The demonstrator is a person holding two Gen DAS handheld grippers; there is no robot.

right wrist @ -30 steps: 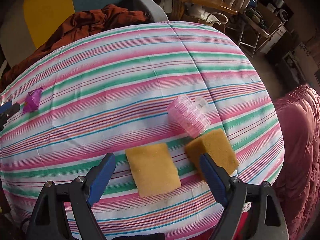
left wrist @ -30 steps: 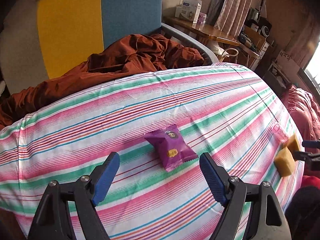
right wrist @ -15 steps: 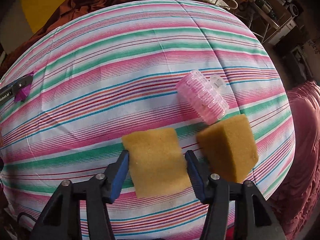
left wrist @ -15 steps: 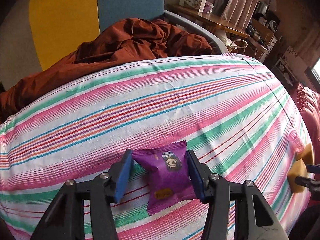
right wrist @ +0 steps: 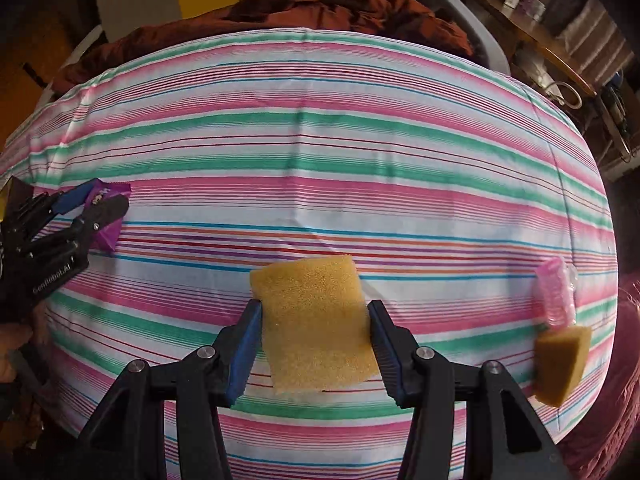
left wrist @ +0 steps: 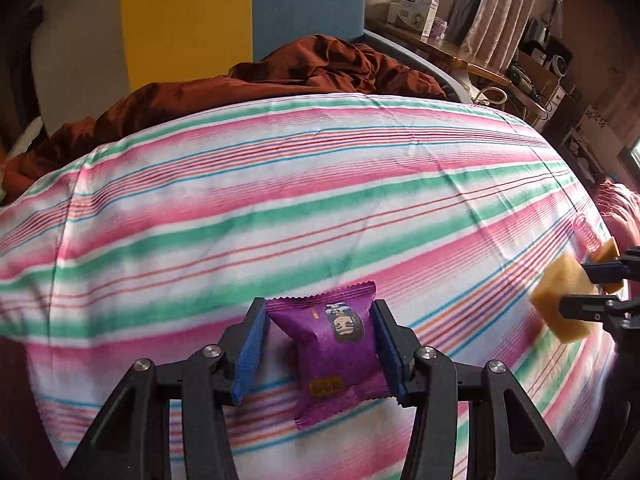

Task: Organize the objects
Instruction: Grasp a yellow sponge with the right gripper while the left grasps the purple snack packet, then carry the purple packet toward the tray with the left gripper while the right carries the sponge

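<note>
The left gripper (left wrist: 320, 340) grips a purple snack packet (left wrist: 332, 344) between its blue fingers (left wrist: 250, 344), low over the striped sheet (left wrist: 280, 200). The right gripper (right wrist: 316, 344) is closing its fingers on a yellow sponge (right wrist: 316, 320), apparently already pinched. A second sponge (right wrist: 560, 364) and a pink hair roller (right wrist: 554, 296), both blurred, lie touching near the sheet's right edge.

Second sponge (right wrist: 560, 364) and pink roller (right wrist: 556, 296) smeared by blur at right edge
</note>
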